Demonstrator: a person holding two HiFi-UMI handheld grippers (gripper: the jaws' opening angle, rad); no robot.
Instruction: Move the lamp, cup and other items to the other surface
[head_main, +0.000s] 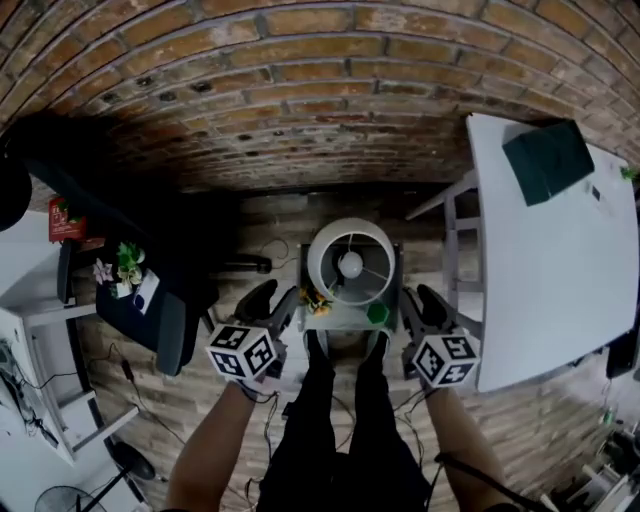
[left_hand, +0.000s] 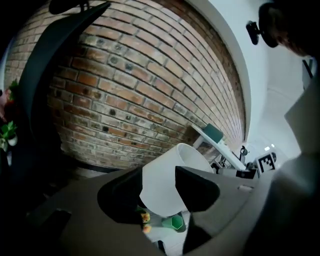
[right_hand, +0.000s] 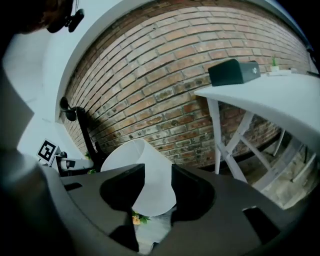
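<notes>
A lamp with a white shade (head_main: 350, 262) stands on a small grey table (head_main: 335, 320) straight below me. Beside its base sit a small green cup (head_main: 377, 314) and a little bunch of orange flowers (head_main: 318, 298). My left gripper (head_main: 272, 302) hovers at the table's front left corner and my right gripper (head_main: 420, 306) at its front right. Both are open with nothing between their fingers. The left gripper view looks past the left gripper (left_hand: 159, 195) at the shade (left_hand: 170, 167), cup (left_hand: 176, 221) and flowers (left_hand: 145, 220). Beyond the right gripper (right_hand: 157, 189) are the shade (right_hand: 142, 162) and flowers (right_hand: 135, 218).
A large white table (head_main: 545, 270) stands to the right, with a dark green box (head_main: 547, 160) at its far end. A black office chair (head_main: 150, 310) and a white desk (head_main: 25, 260) with a potted plant (head_main: 125, 268) are on the left. A brick wall (head_main: 300, 90) runs behind.
</notes>
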